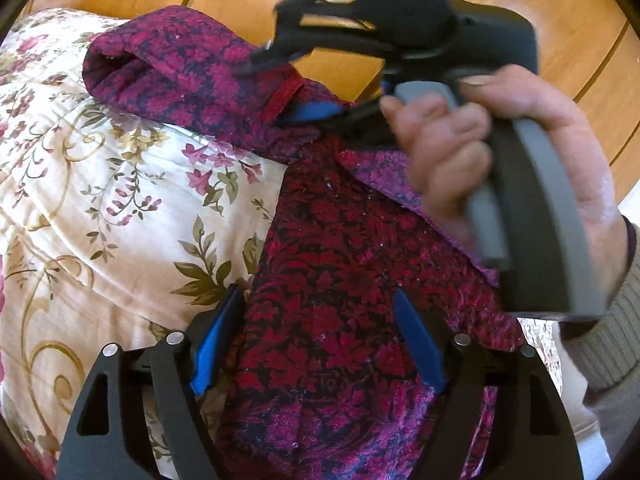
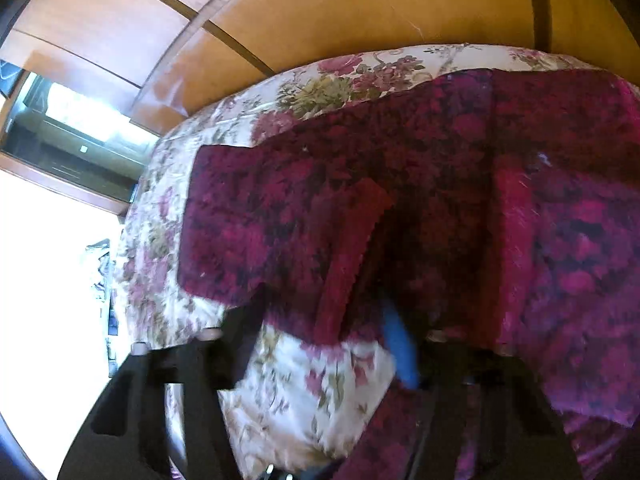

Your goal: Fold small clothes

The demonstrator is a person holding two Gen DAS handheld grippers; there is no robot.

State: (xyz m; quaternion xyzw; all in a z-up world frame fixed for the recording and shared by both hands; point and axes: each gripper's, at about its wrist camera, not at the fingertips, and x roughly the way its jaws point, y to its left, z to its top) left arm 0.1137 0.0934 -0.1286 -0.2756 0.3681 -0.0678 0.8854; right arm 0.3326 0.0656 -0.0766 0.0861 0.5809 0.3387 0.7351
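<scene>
The left hand-held gripper [image 1: 320, 344] sits nearest, jaws apart over the red flowery garment [image 1: 340, 264] on the bed [image 1: 100, 200]. The cloth runs toward twelve o'clock. The right hand-held gripper [image 1: 312, 110], at one o'clock, pinches its collar.

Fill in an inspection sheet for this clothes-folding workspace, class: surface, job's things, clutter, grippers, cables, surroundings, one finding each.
Surface: cream floral quilt on a bed, puffy and uneven.
Job's things: one magenta floral garment spread on the quilt, a sleeve lying out to the side.
Clutter: nothing seen.
Grippers: left gripper open, blue-padded fingers astride the garment, not pinching it. Right gripper, held in a hand, at the red neckline trim; the view is blurred, so a grip on the cloth cannot be confirmed.
Cables: nothing seen.
Surroundings: wooden panelling behind the bed; bright window to one side.
</scene>
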